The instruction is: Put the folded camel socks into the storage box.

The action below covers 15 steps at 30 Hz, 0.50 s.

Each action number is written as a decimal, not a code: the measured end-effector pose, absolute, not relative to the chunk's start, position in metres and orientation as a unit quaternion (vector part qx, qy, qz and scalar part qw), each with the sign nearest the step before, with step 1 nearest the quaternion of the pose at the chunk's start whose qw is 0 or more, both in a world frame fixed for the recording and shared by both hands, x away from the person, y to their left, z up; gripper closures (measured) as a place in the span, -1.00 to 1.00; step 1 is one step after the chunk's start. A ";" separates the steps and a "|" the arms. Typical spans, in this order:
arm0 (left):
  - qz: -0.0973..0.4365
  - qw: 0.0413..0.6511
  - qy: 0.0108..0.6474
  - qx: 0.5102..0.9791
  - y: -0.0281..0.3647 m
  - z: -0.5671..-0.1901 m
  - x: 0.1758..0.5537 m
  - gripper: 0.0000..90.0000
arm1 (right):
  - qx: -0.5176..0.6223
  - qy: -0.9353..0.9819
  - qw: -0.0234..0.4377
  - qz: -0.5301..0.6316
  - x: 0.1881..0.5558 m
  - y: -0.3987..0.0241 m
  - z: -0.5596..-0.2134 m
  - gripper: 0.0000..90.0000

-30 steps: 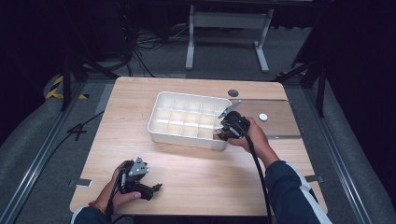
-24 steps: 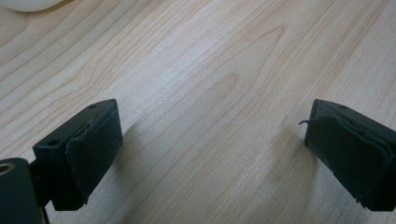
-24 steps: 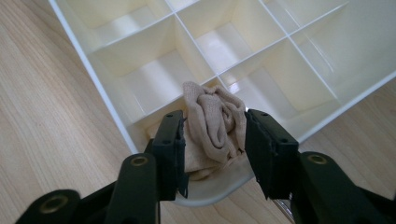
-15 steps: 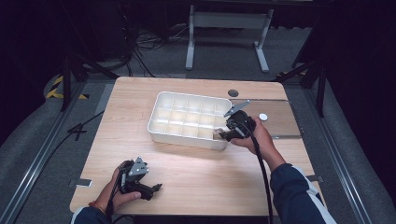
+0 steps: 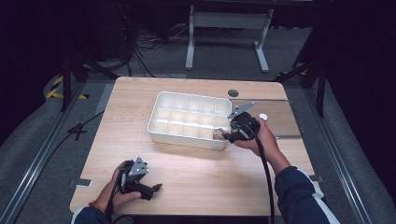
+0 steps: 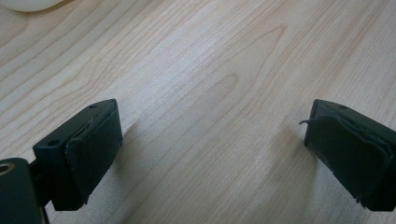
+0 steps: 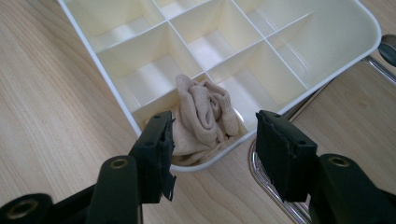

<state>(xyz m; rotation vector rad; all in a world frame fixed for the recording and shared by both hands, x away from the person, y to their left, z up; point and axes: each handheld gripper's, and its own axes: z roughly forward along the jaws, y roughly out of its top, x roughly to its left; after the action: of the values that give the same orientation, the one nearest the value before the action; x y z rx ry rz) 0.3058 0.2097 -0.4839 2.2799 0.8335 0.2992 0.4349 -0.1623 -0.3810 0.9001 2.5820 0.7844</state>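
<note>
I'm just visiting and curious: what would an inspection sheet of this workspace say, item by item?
Surface: wooden table, metal plate at its right.
Job's things: beige cloth bunched in a corner compartment of the white tray.
Clutter: small white disc; dark round spot.
Grippers: right gripper open, jaws just opening, at the cloth; left gripper open over bare wood.
Cables: one trails from the right gripper; more on the floor.
Surroundings: dark room, metal stand.

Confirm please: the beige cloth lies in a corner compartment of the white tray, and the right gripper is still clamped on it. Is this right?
Not quite. The beige cloth does lie in a corner compartment of the white tray, but the right gripper is not clamped on it. Its jaws have just been opening and stand apart, clear of the cloth, as the right gripper view shows.
</note>
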 end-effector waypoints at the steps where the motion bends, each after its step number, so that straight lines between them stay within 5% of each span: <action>1: 0.115 0.341 0.320 0.876 0.210 -0.484 0.306 -0.90 | 0.312 0.897 0.149 0.275 0.433 -0.163 -0.380 0.04; 15: 0.115 0.341 0.320 0.876 0.210 -0.484 0.306 -0.90 | 0.302 0.897 0.162 0.278 0.424 -0.173 -0.378 -0.03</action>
<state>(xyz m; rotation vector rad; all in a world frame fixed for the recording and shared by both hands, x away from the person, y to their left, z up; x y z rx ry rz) 0.3058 0.2097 -0.4839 2.2799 0.8335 0.2994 0.4237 -0.1726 -0.3780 0.8620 2.5613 0.7928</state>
